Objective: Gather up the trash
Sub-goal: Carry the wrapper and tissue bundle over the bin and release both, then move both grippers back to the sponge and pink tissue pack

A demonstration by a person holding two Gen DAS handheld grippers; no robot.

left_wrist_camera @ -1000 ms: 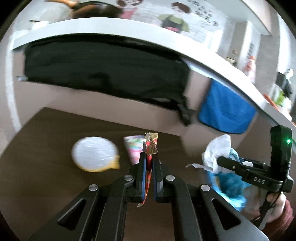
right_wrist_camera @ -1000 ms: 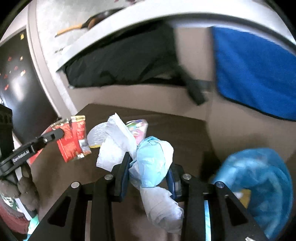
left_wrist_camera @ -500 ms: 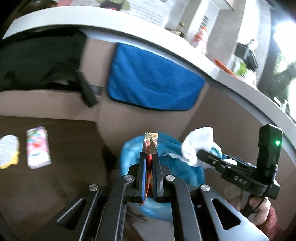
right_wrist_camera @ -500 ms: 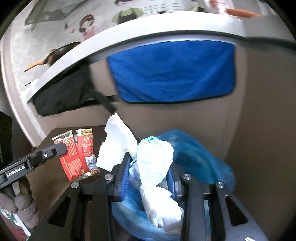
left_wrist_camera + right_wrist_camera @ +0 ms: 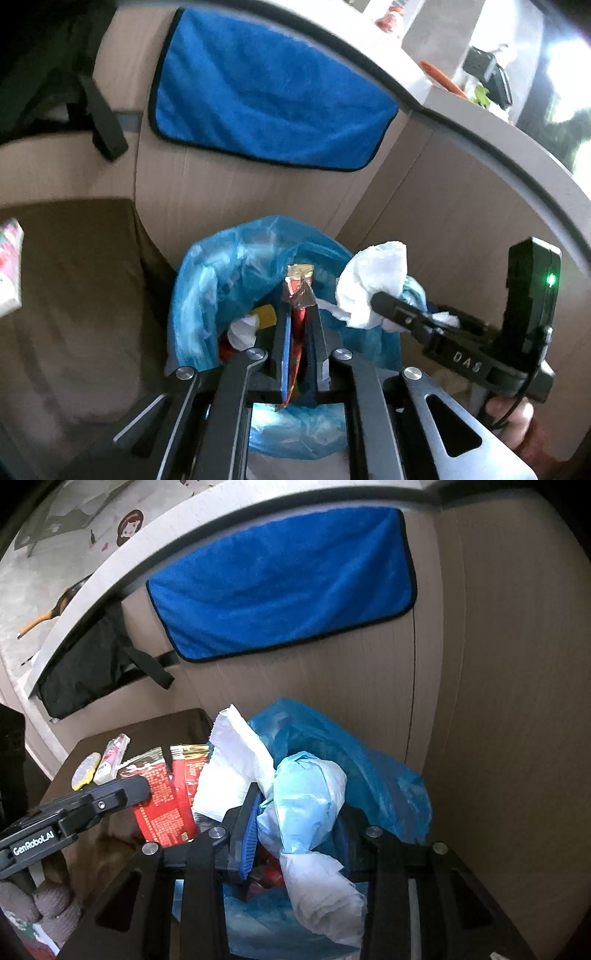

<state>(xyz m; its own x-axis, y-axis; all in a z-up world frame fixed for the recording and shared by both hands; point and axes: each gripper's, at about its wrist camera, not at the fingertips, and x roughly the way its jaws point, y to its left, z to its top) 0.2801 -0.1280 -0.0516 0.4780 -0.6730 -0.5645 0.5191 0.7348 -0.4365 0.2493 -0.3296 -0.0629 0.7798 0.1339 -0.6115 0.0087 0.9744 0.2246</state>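
A blue bin bag (image 5: 207, 295) stands open against the wood-panel wall, with scraps inside. My left gripper (image 5: 299, 310) hovers over its mouth. Its jaws are opening, and a red snack wrapper (image 5: 298, 284) still stands upright between the pads. In the right wrist view the same wrapper (image 5: 166, 805) sticks out of the left gripper (image 5: 140, 790). My right gripper (image 5: 295, 801) is above the bag (image 5: 388, 782) too. Its jaws are easing apart around a wad of white tissue and pale blue plastic (image 5: 306, 812). From the left wrist view the wad (image 5: 373, 280) shows at the right gripper's tip (image 5: 376, 299).
A blue towel (image 5: 266, 96) hangs on the panel behind the bag, and a black bag (image 5: 81, 679) hangs further left. On the brown table (image 5: 159, 731) lie a pink packet (image 5: 112, 757) and a round white-yellow piece (image 5: 85, 771). A hand (image 5: 509, 417) holds the right gripper.
Both grippers swung right from the table to above the blue bin bag and dropped lower. The left jaws have parted slightly around the wrapper. Packet and round piece stayed on the table.
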